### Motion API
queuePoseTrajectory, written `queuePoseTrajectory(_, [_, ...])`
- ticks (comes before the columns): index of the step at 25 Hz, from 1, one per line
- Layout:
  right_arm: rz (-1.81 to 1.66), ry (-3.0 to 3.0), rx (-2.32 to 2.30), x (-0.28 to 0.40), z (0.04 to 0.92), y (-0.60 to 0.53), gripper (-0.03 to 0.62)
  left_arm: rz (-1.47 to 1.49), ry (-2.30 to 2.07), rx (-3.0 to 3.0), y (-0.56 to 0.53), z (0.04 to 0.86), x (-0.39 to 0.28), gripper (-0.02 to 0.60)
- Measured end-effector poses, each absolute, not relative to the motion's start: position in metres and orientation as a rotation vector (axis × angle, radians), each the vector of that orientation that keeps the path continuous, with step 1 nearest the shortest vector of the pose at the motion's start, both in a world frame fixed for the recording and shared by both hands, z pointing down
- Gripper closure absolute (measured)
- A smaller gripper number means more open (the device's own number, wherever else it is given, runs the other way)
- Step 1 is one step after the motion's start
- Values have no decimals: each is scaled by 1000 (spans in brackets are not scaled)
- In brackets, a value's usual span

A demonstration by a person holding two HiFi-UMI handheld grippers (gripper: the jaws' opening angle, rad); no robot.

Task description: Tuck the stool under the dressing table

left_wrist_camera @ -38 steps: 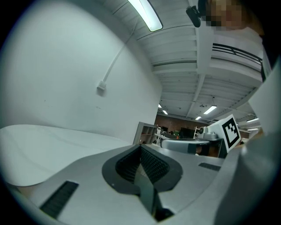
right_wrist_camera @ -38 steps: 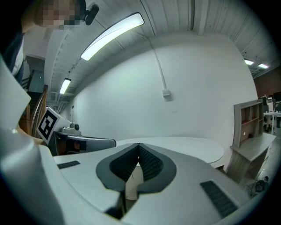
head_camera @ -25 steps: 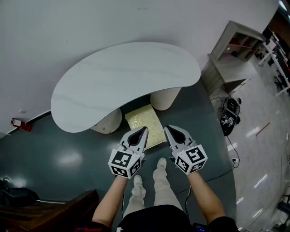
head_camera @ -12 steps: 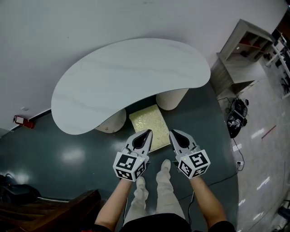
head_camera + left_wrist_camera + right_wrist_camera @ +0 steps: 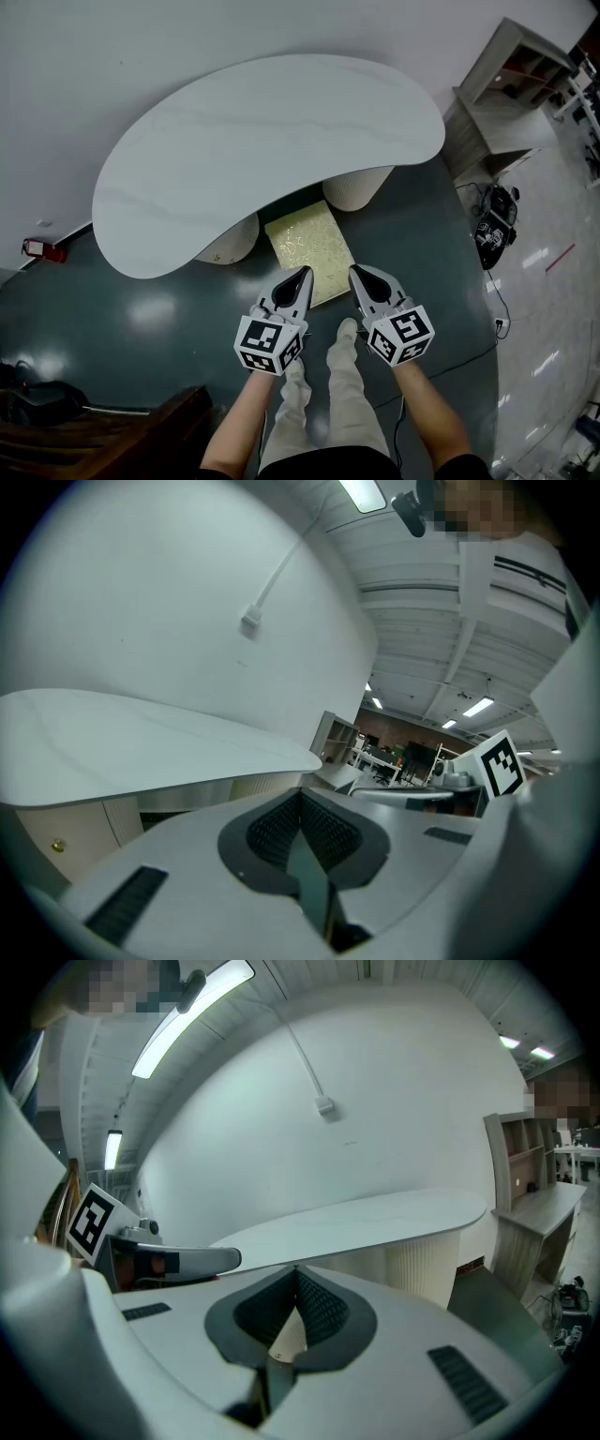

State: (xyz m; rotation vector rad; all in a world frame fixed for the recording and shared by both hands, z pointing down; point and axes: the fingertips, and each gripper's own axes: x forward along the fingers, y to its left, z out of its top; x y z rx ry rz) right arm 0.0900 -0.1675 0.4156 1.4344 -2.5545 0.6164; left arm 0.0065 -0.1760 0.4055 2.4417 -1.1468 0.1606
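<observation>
left gripper (image 5: 301,275) fingers pressing together, holding nothing | right gripper (image 5: 357,272) likewise | stool (image 5: 308,247) sitting half under table (image 5: 253,141)

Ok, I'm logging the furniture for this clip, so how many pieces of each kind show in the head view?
Table: 1
Stool: 1
Shelf unit: 1
Dark wooden piece, kind unclear: 1
Total: 4

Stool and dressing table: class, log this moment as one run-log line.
stool: partly under dressing table, near end exposed | left hand-held gripper: shut, empty | right hand-held gripper: shut, empty
</observation>
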Motion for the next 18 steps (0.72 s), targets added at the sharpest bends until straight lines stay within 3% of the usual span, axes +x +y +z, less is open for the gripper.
queuePoseTrajectory(18, [752, -2493, 1422, 86, 493, -177, 586, 258, -1145, 2374, -189, 484, 0, 566])
